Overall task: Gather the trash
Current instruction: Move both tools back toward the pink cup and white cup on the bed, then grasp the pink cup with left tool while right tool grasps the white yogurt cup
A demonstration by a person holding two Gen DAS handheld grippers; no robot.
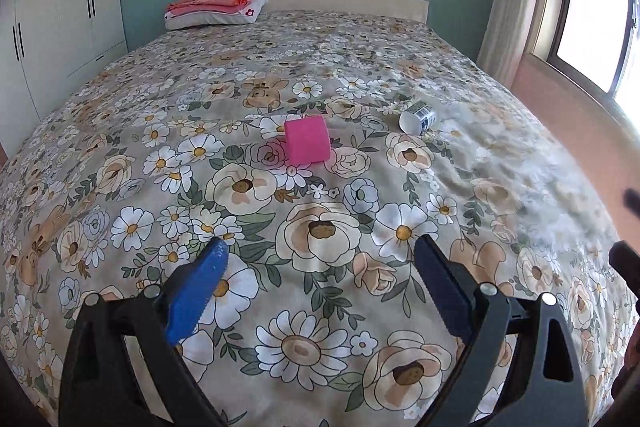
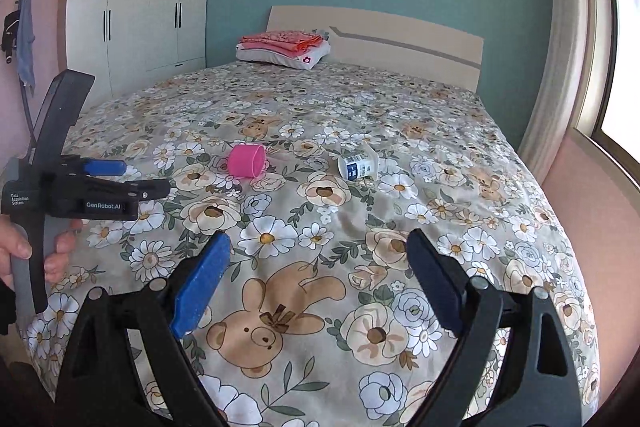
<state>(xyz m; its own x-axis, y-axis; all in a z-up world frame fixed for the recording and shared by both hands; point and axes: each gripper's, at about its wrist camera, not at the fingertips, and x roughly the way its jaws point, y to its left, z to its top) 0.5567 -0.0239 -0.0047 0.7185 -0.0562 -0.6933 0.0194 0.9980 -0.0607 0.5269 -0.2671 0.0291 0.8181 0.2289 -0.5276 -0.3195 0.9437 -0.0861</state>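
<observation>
Pink plastic cup (image 1: 307, 142) on its side, ahead of left gripper (image 1: 320, 259), jaws wide, empty. White paper cup with blue print (image 2: 357, 165), also tipped, ahead and slightly left of right gripper (image 2: 319, 251), likewise spread, nothing held. Best approach, likely: straddle each cup across its wall, close gently. Soft floral bedspread (image 1: 360, 67); white wardrobe (image 2: 140, 3) far left, window (image 1: 592, 7) right.

"GenRobot.AI" and "Data Acquisition System" on the left gripper (image 2: 160, 187)
</observation>
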